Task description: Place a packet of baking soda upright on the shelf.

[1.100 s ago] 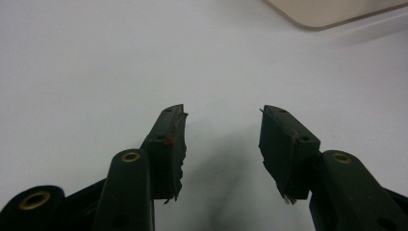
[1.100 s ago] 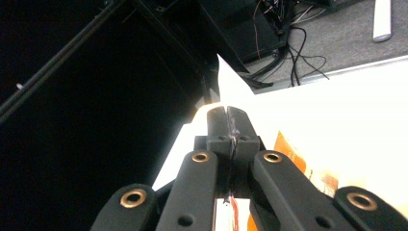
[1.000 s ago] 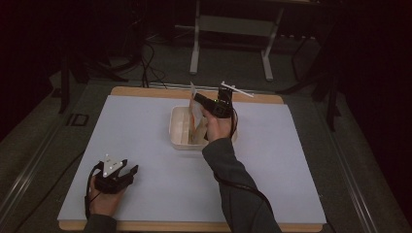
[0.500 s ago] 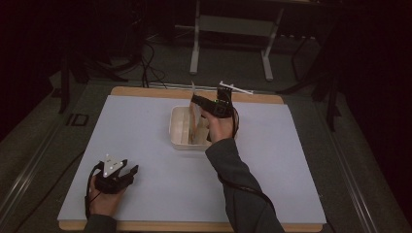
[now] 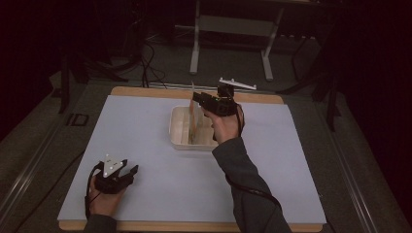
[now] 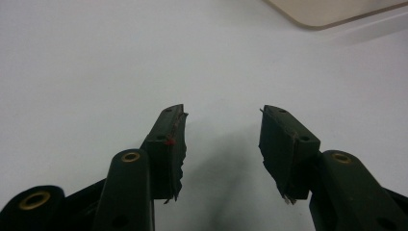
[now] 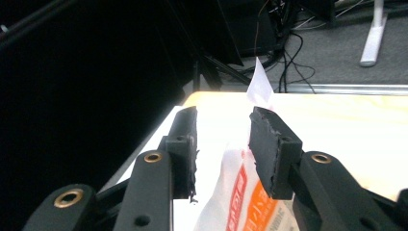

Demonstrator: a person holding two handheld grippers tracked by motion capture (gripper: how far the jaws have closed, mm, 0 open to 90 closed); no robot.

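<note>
Packet [image 5: 193,116], a thin white sachet with orange print, stands nearly upright at the centre of the high view, its lower end inside the cream tray [image 5: 178,136] and its top rising past the rim. The right claw [image 5: 200,98] is level with that upper part, just right of centre in the frame. In the right gripper view the packet [image 7: 240,192] sits between jaws that stand partly apart; one face may touch the right-hand jaw, but I cannot tell whether it is truly pinched.

That is the likely trouble: with the jaws this loose, a flimsy packet could slip free and flop back into the tray or over its rim onto the pale surface [image 5: 145,121]. Closing off-centre might crumple it instead.

The left claw [image 5: 121,175] rests at the lower left of the high view, jaws wide and empty, too far off to catch anything.
</note>
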